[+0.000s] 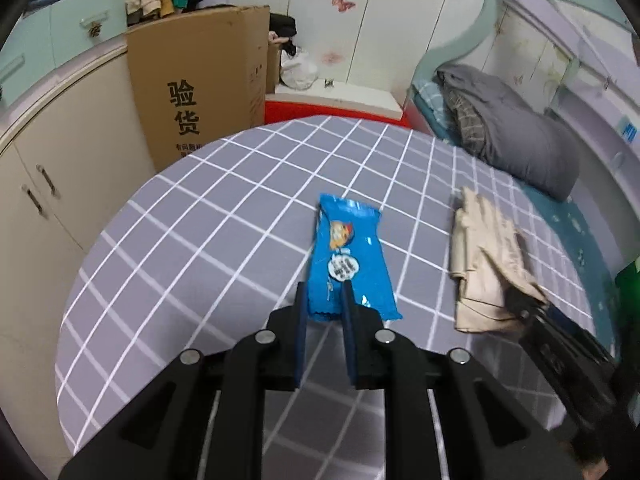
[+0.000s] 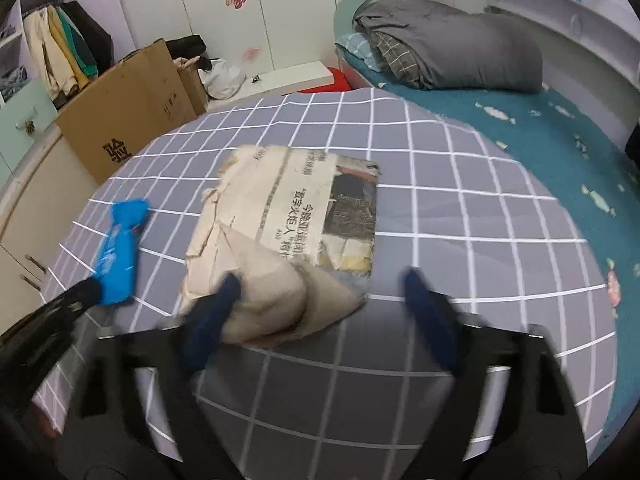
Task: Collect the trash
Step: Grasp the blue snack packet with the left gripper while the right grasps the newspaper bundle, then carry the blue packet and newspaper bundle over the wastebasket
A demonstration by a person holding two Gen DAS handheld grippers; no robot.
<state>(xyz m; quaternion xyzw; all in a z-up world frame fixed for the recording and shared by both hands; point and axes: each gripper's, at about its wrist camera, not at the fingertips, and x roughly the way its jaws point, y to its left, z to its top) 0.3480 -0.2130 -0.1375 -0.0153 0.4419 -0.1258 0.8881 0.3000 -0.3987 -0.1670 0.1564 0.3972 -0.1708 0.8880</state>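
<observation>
A blue snack wrapper (image 1: pixel 347 258) lies on the grey checked table (image 1: pixel 192 240). My left gripper (image 1: pixel 325 294) is closed on the wrapper's near end, the two fingers pinching it from both sides. The wrapper also shows in the right wrist view (image 2: pixel 118 248), with the left gripper (image 2: pixel 86 294) at its near end. A folded old newspaper (image 2: pixel 288 236) lies at the table's middle. My right gripper (image 2: pixel 320 284) is open wide over the newspaper's near edge; its left finger (image 2: pixel 218 306) touches the paper. The newspaper also shows in the left wrist view (image 1: pixel 480 264).
A big cardboard box (image 1: pixel 200 88) stands behind the table on the left. Beige cabinets (image 1: pixel 36 184) are at the far left. A bed with a grey duvet (image 2: pixel 452 52) and teal sheet lies to the right. White wardrobe doors stand at the back.
</observation>
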